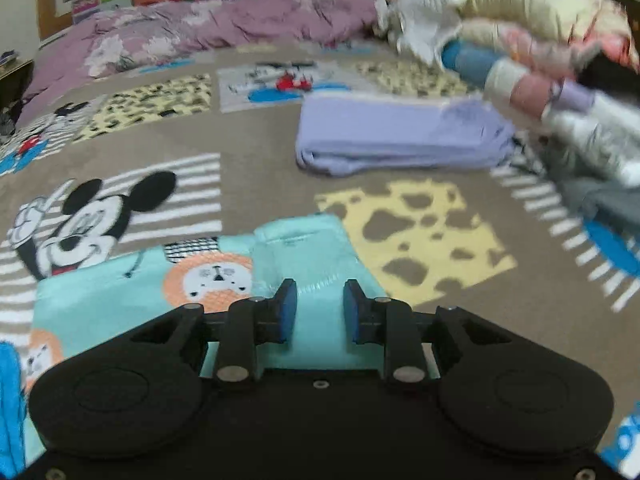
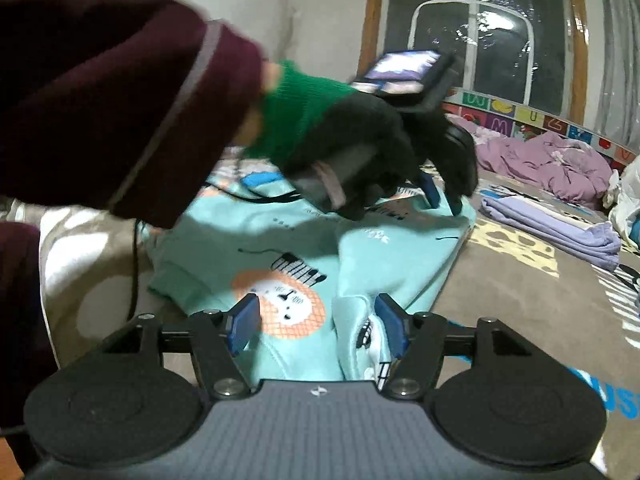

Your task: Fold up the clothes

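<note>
A turquoise child's top [image 1: 120, 292] printed with orange lions lies flat on a Mickey Mouse blanket [image 1: 248, 136]. My left gripper [image 1: 320, 304] hangs over one end of the top, its blue pads a little apart, with cloth showing below the gap and nothing pinched. The right wrist view shows the same top [image 2: 280, 248] with the left gripper [image 2: 442, 198] tipped down onto its far edge. A black-gloved hand [image 2: 360, 148] holds that gripper. My right gripper [image 2: 318, 328] stands open over the near edge, where a raised fold of cloth sits beside its right pad.
A folded lilac garment [image 1: 400, 136] lies farther back on the blanket. A heap of unfolded clothes [image 1: 520, 40] is piled at the right. A crumpled purple duvet [image 1: 240, 20] runs along the back wall. A maroon sleeve [image 2: 100, 100] fills the left of the right wrist view.
</note>
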